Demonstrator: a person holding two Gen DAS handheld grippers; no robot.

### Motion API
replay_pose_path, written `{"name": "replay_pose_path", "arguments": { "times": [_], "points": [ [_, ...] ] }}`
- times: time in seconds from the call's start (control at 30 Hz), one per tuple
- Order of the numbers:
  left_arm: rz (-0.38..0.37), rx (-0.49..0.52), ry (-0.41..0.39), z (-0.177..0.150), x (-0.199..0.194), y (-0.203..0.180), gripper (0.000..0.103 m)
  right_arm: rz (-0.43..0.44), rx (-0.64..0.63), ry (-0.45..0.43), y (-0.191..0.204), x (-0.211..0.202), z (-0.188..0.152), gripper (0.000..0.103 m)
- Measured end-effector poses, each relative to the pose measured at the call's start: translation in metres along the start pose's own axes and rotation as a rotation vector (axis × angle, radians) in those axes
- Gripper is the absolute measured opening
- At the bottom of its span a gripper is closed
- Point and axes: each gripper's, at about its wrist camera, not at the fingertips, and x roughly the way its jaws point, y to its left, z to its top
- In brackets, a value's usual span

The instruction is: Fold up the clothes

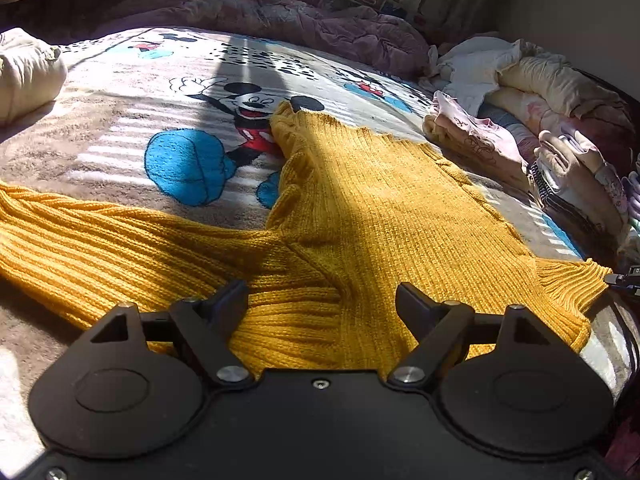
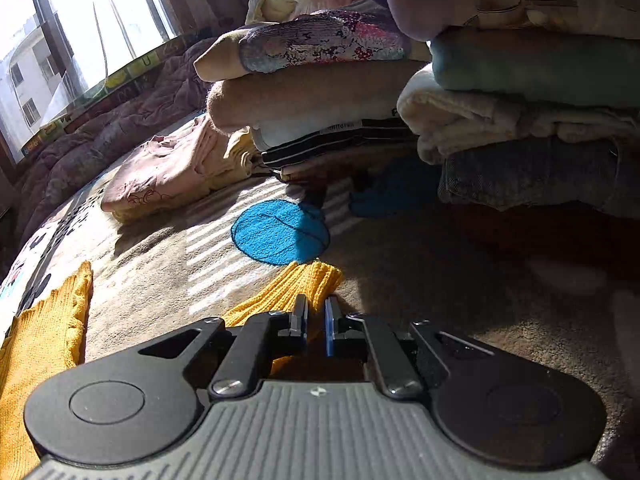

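1. Yellow sweater (image 1: 380, 216) is lying flat on the Mickey blanket (image 1: 160, 128).
2. Left gripper (image 1: 322, 294) is hovering wide open over its collar.
3. Right gripper (image 2: 316, 312) is pinching the sleeve cuff (image 2: 308, 284).

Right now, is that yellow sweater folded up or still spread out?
Spread out. The yellow sweater lies flat on the Mickey blanket, one sleeve stretched sideways; the right gripper pinches the other cuff.

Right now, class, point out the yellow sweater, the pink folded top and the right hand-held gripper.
yellow sweater (image 1: 400, 208): left wrist view, middle of its knitted body.
pink folded top (image 2: 168, 176): right wrist view, its upper face.
right hand-held gripper (image 2: 317, 320): right wrist view, midway between fingertips, pinching the sweater's cuff.
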Motion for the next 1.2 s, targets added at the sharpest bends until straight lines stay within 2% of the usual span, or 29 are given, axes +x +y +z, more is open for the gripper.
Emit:
{"name": "replay_pose_path", "arguments": {
  "times": [0.1, 0.2, 0.23, 0.3, 0.33, 0.4, 0.47, 0.53, 0.57, 0.6, 0.63, 0.67, 0.77, 0.8, 0.9, 0.97, 1.0, 1.07, 1.13, 1.17, 1.2],
  "points": [
    [0.025, 0.037, -0.039, 0.001, -0.014, -0.009, 0.081, -0.085, -0.084, -0.062, 0.014, -0.011, -0.004, 0.012],
    [0.008, 0.068, -0.082, 0.0, -0.027, -0.02, 0.08, -0.069, -0.187, -0.15, 0.042, -0.03, -0.01, 0.013],
    [-0.007, 0.076, -0.088, -0.001, -0.028, -0.024, 0.079, -0.034, -0.213, -0.172, 0.054, -0.038, -0.014, 0.013],
    [-0.04, 0.108, -0.089, -0.004, -0.029, -0.037, 0.067, 0.101, -0.311, -0.179, 0.09, -0.057, -0.031, 0.013],
    [-0.053, 0.128, -0.082, -0.007, -0.028, -0.044, 0.065, 0.172, -0.377, -0.176, 0.109, -0.066, -0.043, 0.013],
    [-0.083, 0.168, -0.066, -0.015, -0.025, -0.06, 0.05, 0.323, -0.462, -0.15, 0.138, -0.077, -0.067, 0.013],
    [-0.113, 0.216, -0.048, -0.026, -0.023, -0.076, 0.047, 0.46, -0.549, -0.119, 0.168, -0.086, -0.098, 0.013],
    [-0.154, 0.287, -0.018, -0.042, -0.022, -0.093, 0.047, 0.523, -0.649, -0.097, 0.187, -0.091, -0.125, 0.012],
    [-0.165, 0.34, 0.023, -0.051, -0.02, -0.101, 0.047, 0.539, -0.678, -0.068, 0.19, -0.09, -0.135, 0.012],
    [-0.151, 0.427, 0.059, -0.064, -0.017, -0.11, 0.049, 0.534, -0.704, 0.002, 0.19, -0.085, -0.147, 0.012],
    [-0.117, 0.532, 0.055, -0.076, -0.019, -0.119, 0.051, 0.51, -0.725, 0.062, 0.186, -0.082, -0.161, 0.012],
    [-0.101, 0.592, 0.045, -0.082, -0.022, -0.124, 0.051, 0.503, -0.722, 0.057, 0.177, -0.088, -0.17, 0.012],
    [-0.109, 0.643, 0.057, -0.085, -0.032, -0.128, 0.052, 0.468, -0.781, 0.043, 0.159, -0.11, -0.185, 0.012],
    [-0.129, 0.625, 0.049, -0.082, -0.038, -0.126, 0.052, 0.473, -0.782, 0.03, 0.154, -0.117, -0.187, 0.012],
    [-0.225, 0.484, -0.011, -0.061, -0.055, -0.113, 0.052, 0.507, -0.749, -0.045, 0.149, -0.137, -0.188, 0.013],
    [-0.203, 0.404, -0.073, -0.051, -0.055, -0.111, 0.052, 0.541, -0.719, -0.104, 0.154, -0.144, -0.183, 0.013],
    [-0.183, 0.374, -0.08, -0.048, -0.05, -0.11, 0.052, 0.552, -0.724, -0.108, 0.158, -0.142, -0.182, 0.013],
    [-0.14, 0.373, -0.019, -0.049, -0.031, -0.109, 0.052, 0.558, -0.775, -0.086, 0.17, -0.131, -0.187, 0.013],
    [-0.112, 0.45, 0.096, -0.057, -0.013, -0.111, 0.057, 0.563, -0.826, -0.064, 0.181, -0.12, -0.192, 0.014],
    [-0.111, 0.483, 0.131, -0.058, -0.009, -0.112, 0.065, 0.565, -0.851, -0.053, 0.186, -0.114, -0.194, 0.016],
    [-0.122, 0.51, 0.145, -0.057, -0.01, -0.113, 0.066, 0.567, -0.877, -0.042, 0.192, -0.109, -0.196, 0.019]
  ]
}}
